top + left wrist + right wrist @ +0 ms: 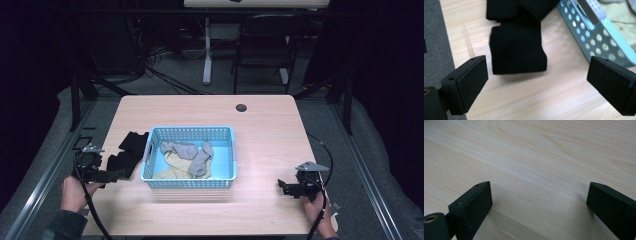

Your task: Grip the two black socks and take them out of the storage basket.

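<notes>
A flat black knitted sock (517,48) lies on the pale wooden table (260,125), left of centre in the high view, just beside the light blue perforated plastic basket (192,133). The left gripper (537,82) sits low just short of the sock's near end, jaws spread wide with nothing between them. Grey and cream socks (187,159) lie heaped inside the basket. At lower right, the right gripper (539,205) rests wide open over bare wood, well apart.
</notes>
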Demonstrator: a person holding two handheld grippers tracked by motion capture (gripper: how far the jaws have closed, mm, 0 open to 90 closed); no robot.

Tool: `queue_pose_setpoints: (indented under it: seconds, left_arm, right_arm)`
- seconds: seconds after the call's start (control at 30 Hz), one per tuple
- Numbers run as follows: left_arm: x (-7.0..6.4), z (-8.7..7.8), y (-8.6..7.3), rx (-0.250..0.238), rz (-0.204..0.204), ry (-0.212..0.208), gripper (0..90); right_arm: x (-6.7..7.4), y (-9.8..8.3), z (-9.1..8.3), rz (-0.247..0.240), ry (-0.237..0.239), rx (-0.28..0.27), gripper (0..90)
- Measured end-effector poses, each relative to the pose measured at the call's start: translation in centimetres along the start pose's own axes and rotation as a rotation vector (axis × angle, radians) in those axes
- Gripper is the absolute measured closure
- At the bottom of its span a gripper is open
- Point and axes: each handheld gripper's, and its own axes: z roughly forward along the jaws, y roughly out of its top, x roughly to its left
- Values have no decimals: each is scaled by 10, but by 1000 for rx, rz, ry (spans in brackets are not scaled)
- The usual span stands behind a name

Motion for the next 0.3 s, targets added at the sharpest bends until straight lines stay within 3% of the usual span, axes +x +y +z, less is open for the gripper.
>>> queue_pose_setpoints:
  seconds: [0.3]
  left_arm:
    - [-3,14,-20,9,7,9,12]
  right_arm:
    - [0,0,0,-1,-1,1,57]
